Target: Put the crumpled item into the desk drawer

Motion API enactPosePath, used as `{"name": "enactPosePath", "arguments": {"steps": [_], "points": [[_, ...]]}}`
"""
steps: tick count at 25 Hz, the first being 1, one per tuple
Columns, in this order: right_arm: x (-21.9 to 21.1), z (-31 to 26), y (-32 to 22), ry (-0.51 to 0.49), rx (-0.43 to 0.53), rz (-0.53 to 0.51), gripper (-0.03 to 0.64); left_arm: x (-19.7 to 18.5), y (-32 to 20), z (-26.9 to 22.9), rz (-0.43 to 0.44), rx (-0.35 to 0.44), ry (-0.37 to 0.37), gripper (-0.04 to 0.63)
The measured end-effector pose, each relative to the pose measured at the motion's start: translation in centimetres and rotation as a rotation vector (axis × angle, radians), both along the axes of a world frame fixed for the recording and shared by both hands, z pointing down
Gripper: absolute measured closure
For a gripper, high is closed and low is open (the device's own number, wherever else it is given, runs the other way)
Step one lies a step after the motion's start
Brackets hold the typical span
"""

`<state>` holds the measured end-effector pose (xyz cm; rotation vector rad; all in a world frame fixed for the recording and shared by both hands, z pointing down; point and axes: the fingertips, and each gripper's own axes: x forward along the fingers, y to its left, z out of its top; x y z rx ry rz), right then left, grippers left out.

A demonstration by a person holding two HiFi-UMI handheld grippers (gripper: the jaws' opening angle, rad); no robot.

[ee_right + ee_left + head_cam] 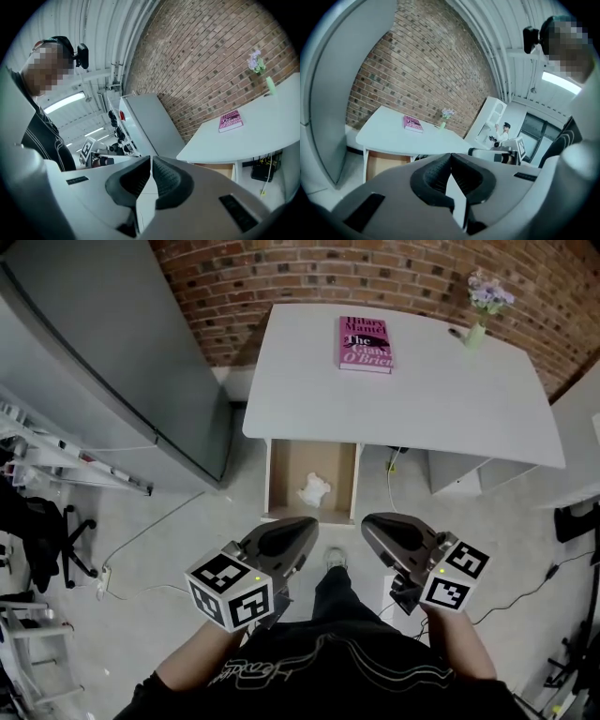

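Observation:
A crumpled white item lies inside the open wooden desk drawer, toward its front. The drawer stands pulled out from under the white desk. Both grippers hover low in the head view, in front of the drawer and near the person's body, well apart from the crumpled item. My left gripper is shut with its pads together and nothing between them. My right gripper is likewise shut and empty. The drawer shows at the left in the left gripper view.
On the desk lie a pink book and a small vase of flowers. A grey cabinet stands to the left, a black office chair at far left. A white shelf unit sits under the desk's right side; cables run across the floor.

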<state>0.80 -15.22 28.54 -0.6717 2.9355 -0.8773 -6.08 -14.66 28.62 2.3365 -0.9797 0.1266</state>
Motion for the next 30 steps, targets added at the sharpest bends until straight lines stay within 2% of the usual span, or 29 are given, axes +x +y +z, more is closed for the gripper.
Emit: {"name": "enactPosePath", "arguments": {"steps": [2,13,17,18,24,30], "points": [[0.1,-0.5,0.5,0.006,0.005,0.005,0.569,0.3,0.6,-0.3,0.012,0.018,-0.026,0.574],[-0.4,-2.8,2.9,0.018,0.048,-0.014,0.569,0.0,2.5,-4.0,0.002,0.058,-0.008,0.574],[0.0,-5.2,2.7,-0.167,-0.045,-0.006,0.569,0.0,3.1,-5.2,0.006,0.076,-0.014,0.574],[0.2,-5.6,2.5,-0.185,-0.054,0.002,0.569,-0.1,3.1,-5.5,0.005,0.078,-0.011,0.574],[1.0,-5.3,2.5,0.001,0.064,0.026,0.569,0.2,3.1,-6.7,0.005,0.094,0.002,0.574],[1.6,-5.1,2.9,0.032,0.080,0.021,0.569,1.3,3.3,-6.8,0.014,0.093,-0.003,0.574]]}}
